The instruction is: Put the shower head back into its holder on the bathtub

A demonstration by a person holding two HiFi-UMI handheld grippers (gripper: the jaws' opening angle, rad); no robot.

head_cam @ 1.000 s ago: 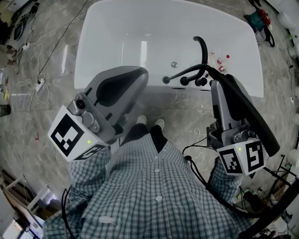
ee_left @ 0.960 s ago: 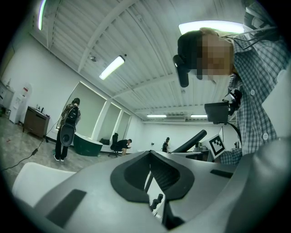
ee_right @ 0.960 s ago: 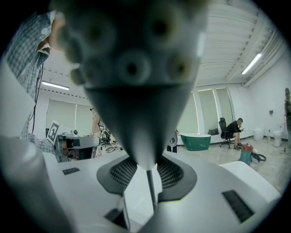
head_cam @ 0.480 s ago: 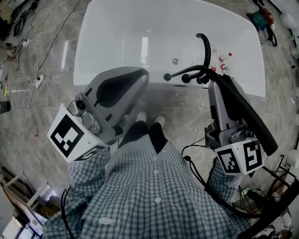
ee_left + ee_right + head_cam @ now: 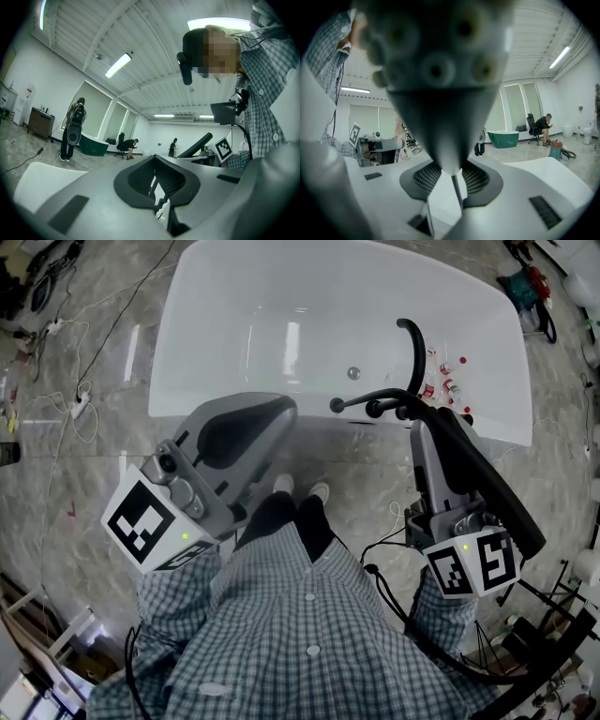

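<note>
A white bathtub lies in front of me in the head view. On its near rim stands a black tap set with a curved spout. My right gripper is shut on the black shower head, which lies along the gripper's top, thin end at the jaw tips close to the tap set. In the right gripper view the shower head's nozzle face fills the top and tapers down to the right gripper. My left gripper hangs left of it, shut and holding nothing; the left gripper points up into the room.
Small red-capped bottles sit on the tub's right rim. The drain shows inside the tub. Cables trail over the stone floor at left. A black hose loops at my right side. A green tub stands far off.
Both grippers have drifted slightly nearer my body, the right one a little leftward with the shower head still in it. The grip has not changed.
</note>
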